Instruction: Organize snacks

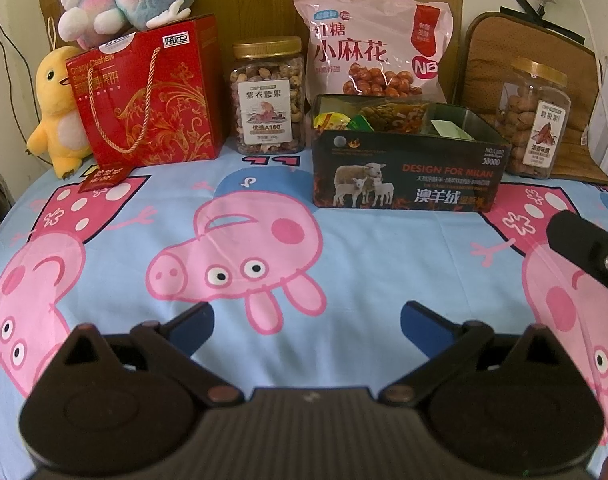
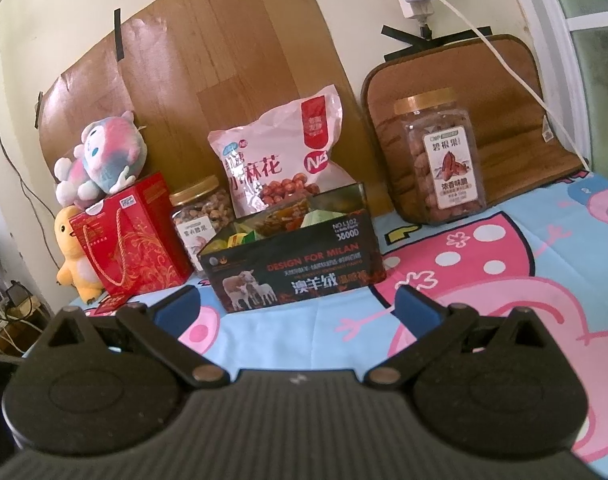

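Jaws wide apart and empty on both left gripper (image 1: 307, 318) and right gripper (image 2: 296, 302), hovering over the cartoon-pig sheet (image 1: 344, 264). Open dark box (image 1: 408, 168) of snacks just ahead. Behind it, pink snack bag (image 1: 374, 44), cashew jar (image 1: 269, 96) beside red gift bag (image 1: 148, 92), pecan jar (image 2: 440, 156) off right.

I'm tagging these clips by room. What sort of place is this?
Probably a bedroom at home: the snacks stand on a cartoon pig bedsheet, plush toys such as the yellow duck plush line the back, and a wooden headboard-like panel leans on the wall.
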